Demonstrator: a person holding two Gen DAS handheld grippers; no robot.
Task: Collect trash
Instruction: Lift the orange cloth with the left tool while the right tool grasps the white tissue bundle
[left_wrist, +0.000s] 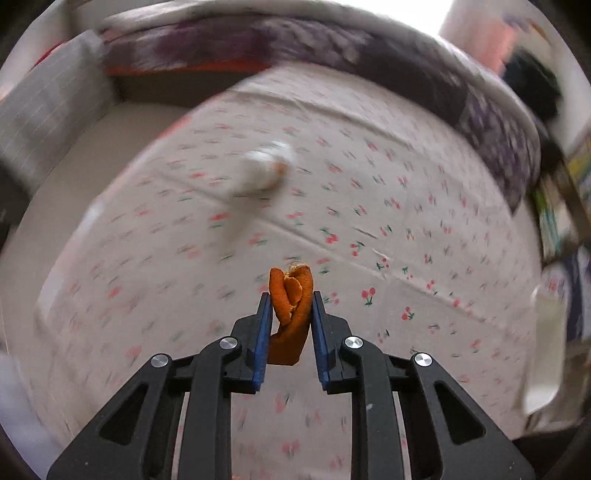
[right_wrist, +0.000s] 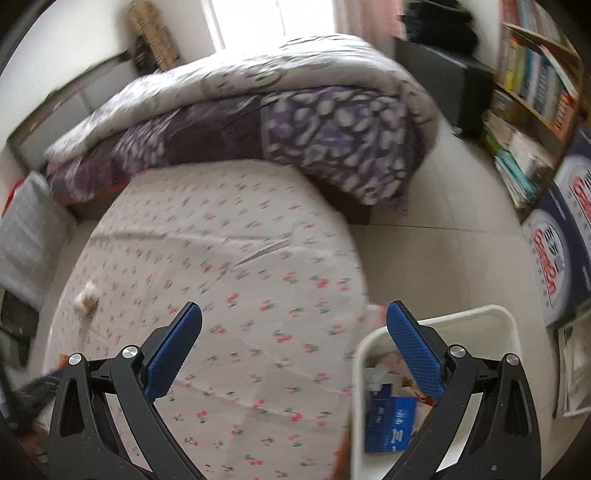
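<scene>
1. 2 big things fill your views: the bed with its cherry-print sheet (right_wrist: 229, 258), and the purple and white quilt (right_wrist: 258, 122) heaped across its far end.
2. Right of the bed in your right wrist view, a bookshelf (right_wrist: 535, 85) stands on the pale tiled floor (right_wrist: 461, 206), with printed blue and white boxes (right_wrist: 565, 251) leaning below it.
3. A grey pillow (right_wrist: 26, 236) lies at the sheet's left edge.
4. A white bin (right_wrist: 476, 317) sits just beside the bed's near right corner. Inside it you can see a blue carton (right_wrist: 391, 424) and some pale scraps, too blurred to name.
5. Your right gripper (right_wrist: 295, 354) hangs over the sheet with its jaws spread wide and nothing between them; its right finger overlaps the bin's rim in the picture.
6. Your left gripper (left_wrist: 290, 299) is aimed down at the sheet, jaws pressed in on a folded piece of orange peel (left_wrist: 291, 302). The blue pads (left_wrist: 263, 332) pinch it from both sides, and it is clear of the sheet.
7. A crumpled white tissue (right_wrist: 86, 299) with an orange-brown patch lies on the sheet near its left edge, well apart from both grippers; it is smeared with blur in your left wrist view.
</scene>
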